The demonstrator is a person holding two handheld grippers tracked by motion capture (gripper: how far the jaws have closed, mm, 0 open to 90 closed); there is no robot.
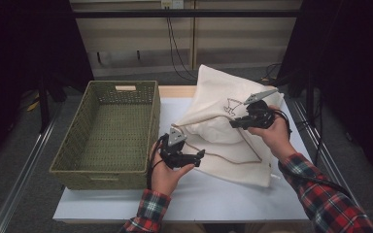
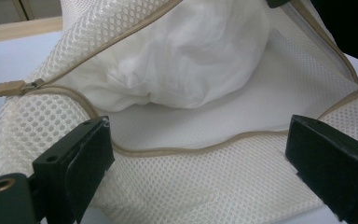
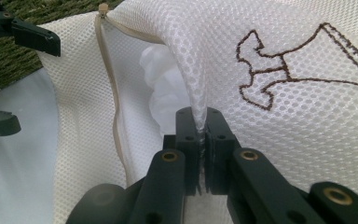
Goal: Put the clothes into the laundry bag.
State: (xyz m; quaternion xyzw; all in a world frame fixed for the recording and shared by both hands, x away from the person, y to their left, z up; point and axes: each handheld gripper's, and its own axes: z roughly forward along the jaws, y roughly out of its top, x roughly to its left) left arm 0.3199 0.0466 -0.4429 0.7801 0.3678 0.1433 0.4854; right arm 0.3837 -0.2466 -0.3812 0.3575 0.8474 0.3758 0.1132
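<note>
A white mesh bag with a beige zip and a brown stitched drawing lies on the white table. My right gripper is shut on the bag's upper flap and holds it lifted, so the mouth gapes. Inside the bag lies a bunched white cloth. My left gripper stands open at the mouth's near side. In the left gripper view the lower zip edge runs between the wide-apart jaws without touching them. The zip pull sits at the mouth's left end.
A green wicker basket stands empty on the table's left half, close beside the left hand. Bare table top runs along the front edge. Cables and a dark frame lie behind the table.
</note>
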